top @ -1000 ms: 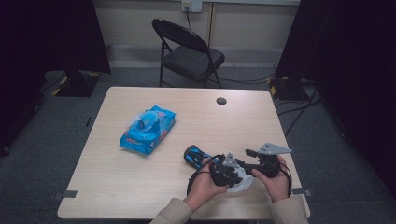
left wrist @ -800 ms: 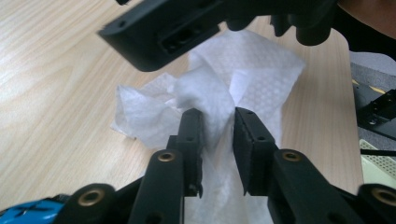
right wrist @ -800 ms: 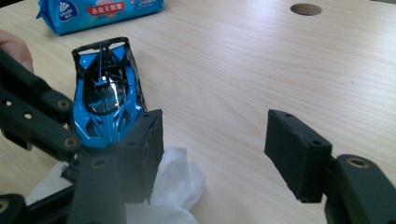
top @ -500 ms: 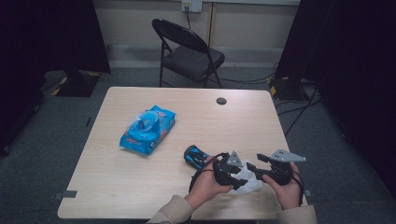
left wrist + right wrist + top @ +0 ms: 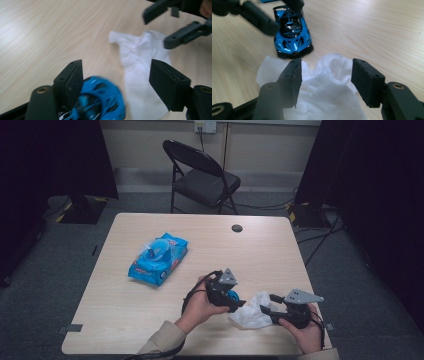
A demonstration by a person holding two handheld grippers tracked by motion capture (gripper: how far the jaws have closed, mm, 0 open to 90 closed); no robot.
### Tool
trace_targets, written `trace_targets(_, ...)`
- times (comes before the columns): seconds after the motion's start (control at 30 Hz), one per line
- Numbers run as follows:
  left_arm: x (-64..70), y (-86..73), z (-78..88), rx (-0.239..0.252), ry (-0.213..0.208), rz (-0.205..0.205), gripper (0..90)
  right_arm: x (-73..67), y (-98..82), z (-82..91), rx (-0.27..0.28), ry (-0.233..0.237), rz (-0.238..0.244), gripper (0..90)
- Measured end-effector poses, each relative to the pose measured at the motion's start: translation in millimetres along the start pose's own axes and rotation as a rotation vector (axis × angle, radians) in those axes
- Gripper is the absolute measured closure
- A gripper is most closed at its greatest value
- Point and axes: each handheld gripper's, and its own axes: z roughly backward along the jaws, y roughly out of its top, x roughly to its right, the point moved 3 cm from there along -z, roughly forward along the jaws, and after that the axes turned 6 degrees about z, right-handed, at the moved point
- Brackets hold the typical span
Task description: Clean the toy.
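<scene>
One toy car (image 5: 231, 296) and one white wipe (image 5: 251, 316) near the table's (image 5: 125, 320) front right corner, one wipe pack (image 5: 158, 258) left of centre. Left gripper (image 5: 239, 304) jaws have just been opening, released over the car; right gripper (image 5: 265, 310) jaws have just been closing, loose over the wipe. Wood-grain top, one folding chair (image 5: 202, 177) behind.

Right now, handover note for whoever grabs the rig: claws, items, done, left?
Left claw: open, jaws have just been opening, over the toy car, not gripping it.
Right claw: open, poised over the wipe, pads not pressing on it.
Car and wipe lie on the table near the front edge; the car's nose is at the wipe's edge. Wipe pack sits further back on the left.
Done: one wipe is out of the pack.
Left, probably: grab the wipe, steady the car, clean it.
</scene>
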Motion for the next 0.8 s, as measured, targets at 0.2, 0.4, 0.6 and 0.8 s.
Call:
trace_targets(0.2,-23.3,-15.2,13.1,-0.027,0.057,0.018,20.7,-9.6,-7.1,-9.6,-0.030,0.038,0.013,42.5)
trace_targets(0.4,-39.8,-24.8,20.5,-0.026,0.071,0.044,18.8,-16.8,-9.7,-13.1,-0.036,0.053,0.033,42.7)
trace_targets(0.6,-44.1,-28.5,17.8,-0.047,0.069,0.006,19.9,-19.7,-0.9,-2.0,0.006,0.040,0.035,42.8)
trace_targets(0.8,-43.1,-30.1,11.2,-0.073,0.071,-0.018,23.3,-29.1,-5.6,-9.2,-0.033,0.058,0.055,44.1)
